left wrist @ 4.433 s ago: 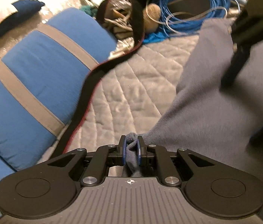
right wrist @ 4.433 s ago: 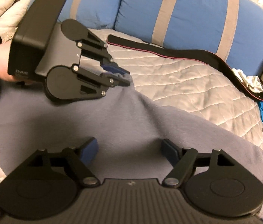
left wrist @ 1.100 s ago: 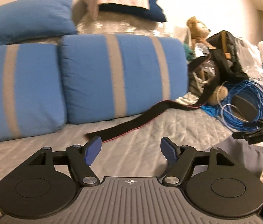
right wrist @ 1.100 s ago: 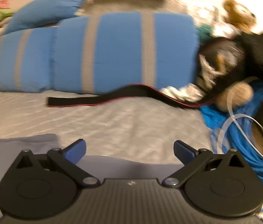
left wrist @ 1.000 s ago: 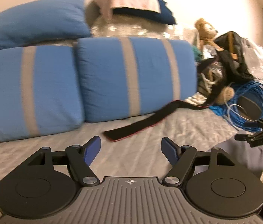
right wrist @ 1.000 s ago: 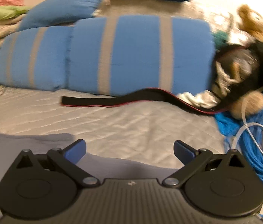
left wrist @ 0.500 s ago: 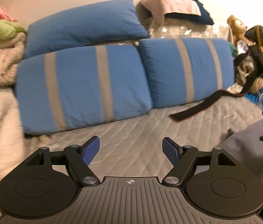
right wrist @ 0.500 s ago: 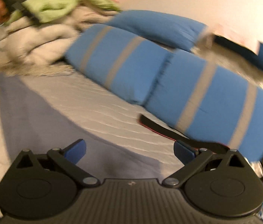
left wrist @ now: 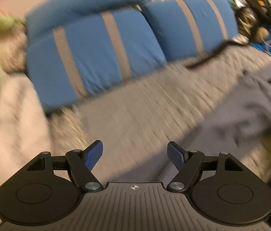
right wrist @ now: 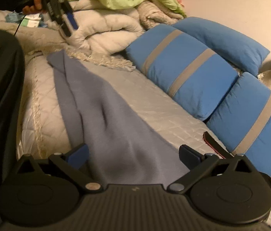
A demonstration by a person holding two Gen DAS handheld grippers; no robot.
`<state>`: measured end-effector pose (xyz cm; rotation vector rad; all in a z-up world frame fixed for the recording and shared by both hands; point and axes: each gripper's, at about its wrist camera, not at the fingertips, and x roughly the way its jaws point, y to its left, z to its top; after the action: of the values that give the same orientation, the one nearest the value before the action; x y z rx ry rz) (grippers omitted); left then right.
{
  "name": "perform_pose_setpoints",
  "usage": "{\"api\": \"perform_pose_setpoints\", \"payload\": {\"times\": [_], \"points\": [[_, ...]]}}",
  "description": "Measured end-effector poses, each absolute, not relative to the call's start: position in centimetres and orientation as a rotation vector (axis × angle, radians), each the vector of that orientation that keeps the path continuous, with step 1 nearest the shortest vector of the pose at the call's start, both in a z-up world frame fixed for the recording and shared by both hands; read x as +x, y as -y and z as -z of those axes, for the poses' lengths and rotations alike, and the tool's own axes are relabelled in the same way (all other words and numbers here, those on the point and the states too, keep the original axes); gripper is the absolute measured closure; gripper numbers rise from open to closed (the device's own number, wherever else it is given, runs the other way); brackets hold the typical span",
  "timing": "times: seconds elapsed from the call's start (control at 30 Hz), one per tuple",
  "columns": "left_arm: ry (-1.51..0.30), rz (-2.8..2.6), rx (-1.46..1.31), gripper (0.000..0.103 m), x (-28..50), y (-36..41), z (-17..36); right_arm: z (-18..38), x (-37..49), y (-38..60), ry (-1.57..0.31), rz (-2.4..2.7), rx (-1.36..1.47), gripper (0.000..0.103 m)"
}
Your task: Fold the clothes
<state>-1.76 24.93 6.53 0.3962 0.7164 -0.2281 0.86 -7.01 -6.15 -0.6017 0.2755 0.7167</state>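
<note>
Both my grippers, left [left wrist: 134, 154] and right [right wrist: 133, 156], had fingers spread wide, holding nothing above the grey-blue cloth [right wrist: 104, 115] on the bed [right wrist: 150, 104].

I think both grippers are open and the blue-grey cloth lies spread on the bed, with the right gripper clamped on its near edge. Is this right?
Not quite. The right gripper is not clamped on anything: in the right wrist view its jaws stand wide apart above the cloth and the pads do not press on it. The rest holds: the left gripper is open too, and the cloth lies on the bed.
</note>
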Motion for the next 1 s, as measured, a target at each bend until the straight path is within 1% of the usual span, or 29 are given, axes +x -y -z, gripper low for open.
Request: {"api": "perform_pose_setpoints", "payload": {"times": [0.2, 0.3, 0.4, 0.47, 0.53, 0.57, 0.6, 0.7, 0.87, 0.93, 1.0], "points": [[-0.853, 0.415, 0.395, 0.030, -1.2, -27.6, -0.8, 6.8, 1.2, 7.1, -0.298, -0.694, -0.610, 0.000], [-0.911, 0.411, 0.325, 0.031, -0.1, -30.0, 0.6, 7.0, 1.3, 7.4, -0.305, -0.682, -0.612, 0.000], [-0.936, 0.475, 0.203, 0.031, 0.7, -32.2, 0.8, 7.4, 1.4, 7.5, -0.317, -0.677, -0.620, 0.000], [-0.981, 0.500, 0.136, 0.048, 1.3, -33.1, 1.2, 7.6, 1.5, 7.5, -0.326, -0.678, -0.623, 0.000], [-1.076, 0.463, 0.084, 0.092, 2.4, -33.5, 1.7, 7.6, 1.6, 7.5, -0.333, -0.677, -0.620, 0.000], [-1.105, 0.460, 0.106, 0.097, 2.5, -33.3, 1.6, 7.6, 1.7, 7.6, -0.335, -0.678, -0.616, 0.000], [-1.112, 0.452, 0.137, 0.099, 2.6, -33.1, 1.3, 7.6, 1.7, 7.6, -0.337, -0.679, -0.613, 0.000], [-1.004, 0.385, 0.253, 0.100, 2.4, -32.4, -1.2, 7.6, 1.8, 7.6, -0.342, -0.680, -0.604, 0.000], [-0.620, 0.253, 0.489, 0.099, -0.3, -30.2, -6.1, 7.6, 1.7, 7.7, -0.337, -0.678, -0.598, 0.000], [-0.463, 0.212, 0.680, 0.099, -2.2, -28.3, -5.5, 7.4, 1.7, 7.8, -0.334, -0.678, -0.593, 0.000], [-0.358, 0.164, 0.884, 0.099, -3.9, -26.6, -2.8, 7.3, 1.5, 8.0, -0.329, -0.679, -0.590, 0.000]]}}
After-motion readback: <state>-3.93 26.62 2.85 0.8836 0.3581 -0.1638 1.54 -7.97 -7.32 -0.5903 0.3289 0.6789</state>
